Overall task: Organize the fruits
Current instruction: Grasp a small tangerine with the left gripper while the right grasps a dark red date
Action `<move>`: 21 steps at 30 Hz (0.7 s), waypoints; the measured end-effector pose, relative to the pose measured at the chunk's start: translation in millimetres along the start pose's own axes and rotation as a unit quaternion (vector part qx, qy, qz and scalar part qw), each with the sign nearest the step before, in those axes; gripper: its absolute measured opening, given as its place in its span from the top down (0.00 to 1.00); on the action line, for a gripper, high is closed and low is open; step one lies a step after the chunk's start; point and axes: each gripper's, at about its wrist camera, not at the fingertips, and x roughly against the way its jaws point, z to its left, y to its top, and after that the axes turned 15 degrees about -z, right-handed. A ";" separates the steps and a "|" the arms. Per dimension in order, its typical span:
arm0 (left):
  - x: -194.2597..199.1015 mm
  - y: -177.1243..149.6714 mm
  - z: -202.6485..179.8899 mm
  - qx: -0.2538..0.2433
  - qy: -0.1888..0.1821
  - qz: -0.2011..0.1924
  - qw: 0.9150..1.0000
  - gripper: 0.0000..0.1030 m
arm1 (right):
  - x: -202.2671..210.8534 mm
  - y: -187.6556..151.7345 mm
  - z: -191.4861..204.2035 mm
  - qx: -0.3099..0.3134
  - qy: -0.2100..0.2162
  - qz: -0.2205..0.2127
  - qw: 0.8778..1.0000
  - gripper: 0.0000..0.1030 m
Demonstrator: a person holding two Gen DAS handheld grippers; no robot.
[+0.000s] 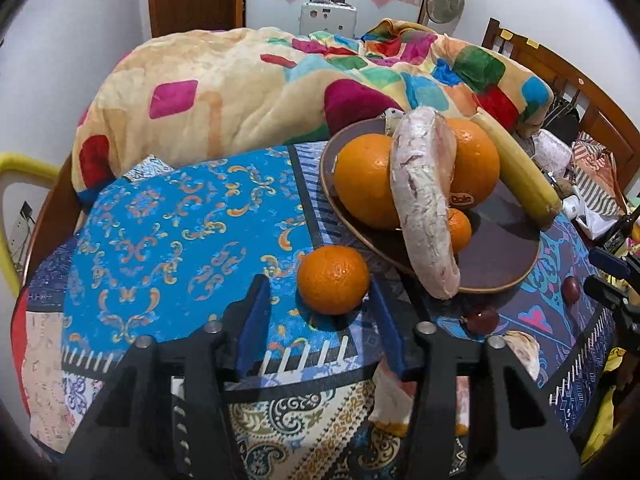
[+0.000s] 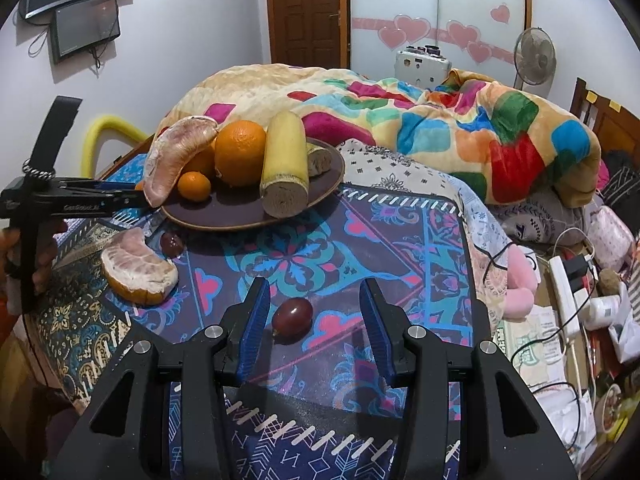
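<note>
Both grippers gape: left (image 1: 320,312) around glossy orange (image 1: 333,280), right (image 2: 314,320) around dark grape (image 2: 292,315).

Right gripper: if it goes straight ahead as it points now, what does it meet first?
The right gripper is open, and the dark red grape lies on the patterned cloth between its fingers, nearer the left one. It would likely meet that grape first; the brown plate sits farther on.

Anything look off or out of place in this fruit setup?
Yes. The long pomelo segment leans over the fruit pile with its lower end hanging past the plate rim, so it looks precarious. Off the plate on the cloth: a small orange between the open left claw fingers, another pomelo piece, two grapes.
</note>
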 end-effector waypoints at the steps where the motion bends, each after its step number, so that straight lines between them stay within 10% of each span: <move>1: -1.4 -0.1 -0.3 0.002 -0.007 0.002 1.000 0.60 | 0.2 -0.8 0.0 0.000 0.002 0.000 1.000 0.58; 21: 59.8 0.8 -6.3 -0.006 -0.008 -0.053 0.999 0.65 | -15.1 -18.5 11.5 0.012 0.008 0.023 1.000 0.71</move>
